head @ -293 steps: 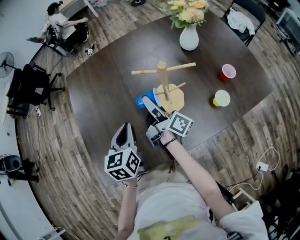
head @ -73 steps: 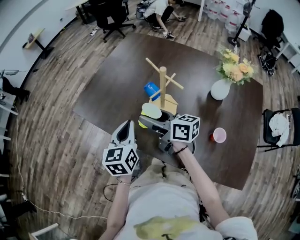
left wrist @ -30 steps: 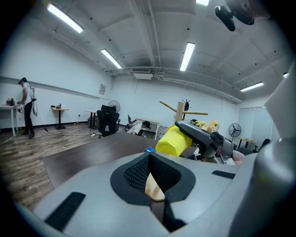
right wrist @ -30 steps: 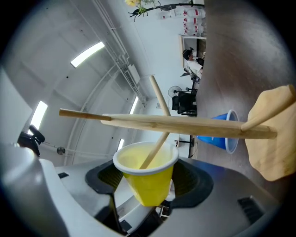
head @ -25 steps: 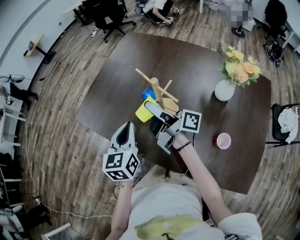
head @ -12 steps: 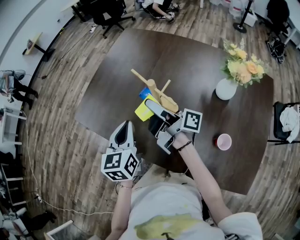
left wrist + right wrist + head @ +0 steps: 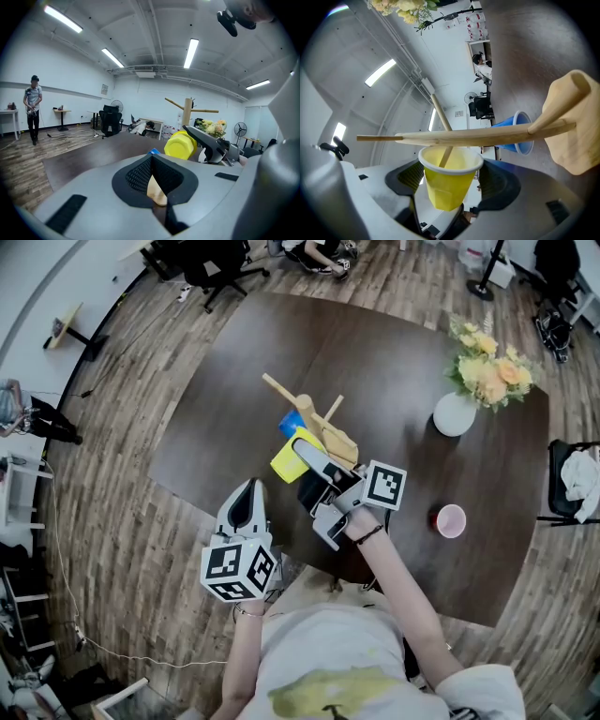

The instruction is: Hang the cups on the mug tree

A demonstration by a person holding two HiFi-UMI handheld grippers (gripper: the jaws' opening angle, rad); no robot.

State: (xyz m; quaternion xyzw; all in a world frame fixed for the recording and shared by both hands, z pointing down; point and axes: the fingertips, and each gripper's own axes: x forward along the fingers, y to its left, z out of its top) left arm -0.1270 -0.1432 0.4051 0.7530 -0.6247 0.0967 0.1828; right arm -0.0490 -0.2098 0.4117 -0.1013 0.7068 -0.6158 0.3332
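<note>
Dark table [image 7: 216, 390] on plank floor, office clutter round the edges. Mug tree [image 7: 317, 423] is mid-frame in the head view, with the vase [image 7: 455, 413] to its right. The red cup [image 7: 451, 520] sits lower right on the table, well apart from the tree and not hung yet. Right gripper [image 7: 298, 451] is clamped on the yellow cup [image 7: 449, 187], pads look to be on the rim both sides. Its jaws have just been opening a touch, so the grip reads as easing, not released. Key geometry in the right gripper view: cup mouth faces away from the gripper, toward the tree. The trunk [image 7: 487, 135] runs left-right across the frame just above the rim, base at right. One thin peg [image 7: 438, 111] slants down from upper left, crosses the trunk and ends inside the cup mouth. My read: the cup needs to slide further along that peg's axis before a full release, otherwise it may tip off. Blue cup [image 7: 512, 133] is already on the tree, low near the base. Left gripper [image 7: 249, 488] has jaws together, nothing in them, lower left, well apart from the tree. The right hand is the nearer one.
</note>
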